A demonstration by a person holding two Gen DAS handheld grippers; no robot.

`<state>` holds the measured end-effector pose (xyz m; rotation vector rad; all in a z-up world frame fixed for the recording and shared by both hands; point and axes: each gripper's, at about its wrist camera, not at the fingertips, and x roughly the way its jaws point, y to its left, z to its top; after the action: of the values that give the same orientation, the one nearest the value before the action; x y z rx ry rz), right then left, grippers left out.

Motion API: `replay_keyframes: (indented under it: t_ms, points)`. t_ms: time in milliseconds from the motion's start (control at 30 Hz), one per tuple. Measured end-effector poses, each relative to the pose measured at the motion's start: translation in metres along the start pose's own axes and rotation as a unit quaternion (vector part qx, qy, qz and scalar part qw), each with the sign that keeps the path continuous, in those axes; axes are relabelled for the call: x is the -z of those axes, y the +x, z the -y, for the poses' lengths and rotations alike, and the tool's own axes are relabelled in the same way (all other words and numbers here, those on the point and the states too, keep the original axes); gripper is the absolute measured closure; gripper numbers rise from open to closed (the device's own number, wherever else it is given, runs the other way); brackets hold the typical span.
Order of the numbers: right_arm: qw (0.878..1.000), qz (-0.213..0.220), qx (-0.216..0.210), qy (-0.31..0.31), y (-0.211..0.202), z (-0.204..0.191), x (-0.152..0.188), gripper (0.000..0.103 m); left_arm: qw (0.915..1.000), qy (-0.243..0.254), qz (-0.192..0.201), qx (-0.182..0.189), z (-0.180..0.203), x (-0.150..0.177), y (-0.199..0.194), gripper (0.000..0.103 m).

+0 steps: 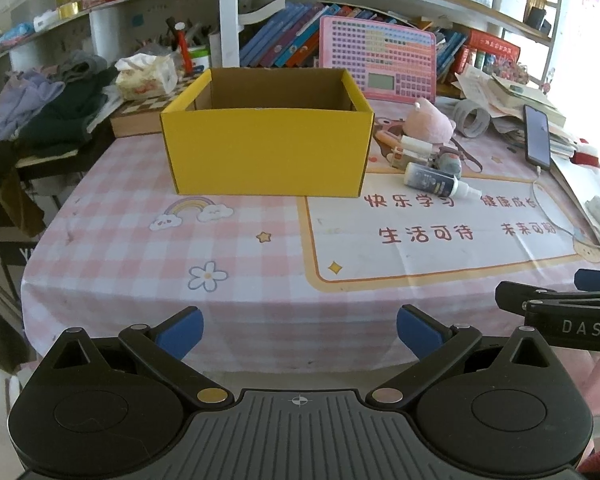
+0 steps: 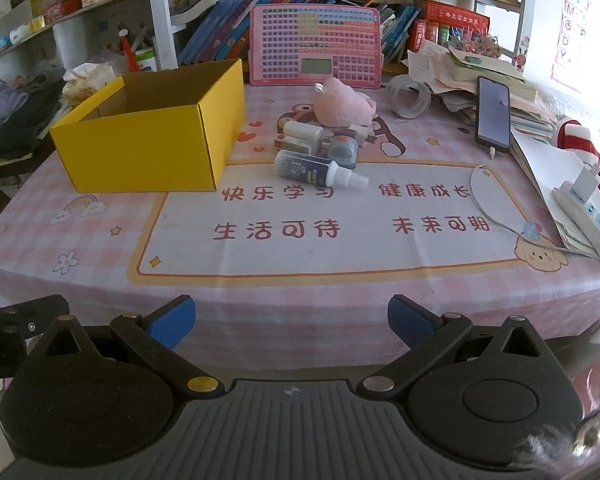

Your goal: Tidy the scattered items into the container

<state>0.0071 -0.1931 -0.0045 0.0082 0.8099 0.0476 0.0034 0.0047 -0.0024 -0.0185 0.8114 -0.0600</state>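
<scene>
Left gripper (image 1: 300, 330) and right gripper (image 2: 291, 320) both spread wide and empty, yellow box (image 2: 148, 136) open-topped, spray bottle (image 2: 320, 170) lying beside it — pink plush (image 2: 342, 102) behind.

Open yellow box (image 2: 148, 148) stands upright; spray bottle (image 2: 320, 170) and pink plush (image 2: 342, 104) lie beside it.

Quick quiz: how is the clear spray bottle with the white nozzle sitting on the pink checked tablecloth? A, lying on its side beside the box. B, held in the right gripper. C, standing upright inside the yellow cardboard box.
A: the clear spray bottle with the white nozzle lies on its side on the pink checked tablecloth, outside the yellow cardboard box; the right gripper is open and empty.
</scene>
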Motion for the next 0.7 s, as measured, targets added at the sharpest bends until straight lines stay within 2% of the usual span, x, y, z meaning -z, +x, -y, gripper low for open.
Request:
replay_keyframes:
  t_ms: [567,700]
  points:
    - [1.000,-0.004,-0.010,0.001,0.0005,-0.0011,0.0006,0.000,0.9999,0.016,-0.005,-0.001,0.0039,0.0061,-0.0047,0.000]
    - [1.000,-0.015,-0.016,-0.001,0.0053,-0.0001,0.0016,0.000,0.9997,0.010,-0.013,0.016,0.0061,0.0052,-0.0002,0.000]
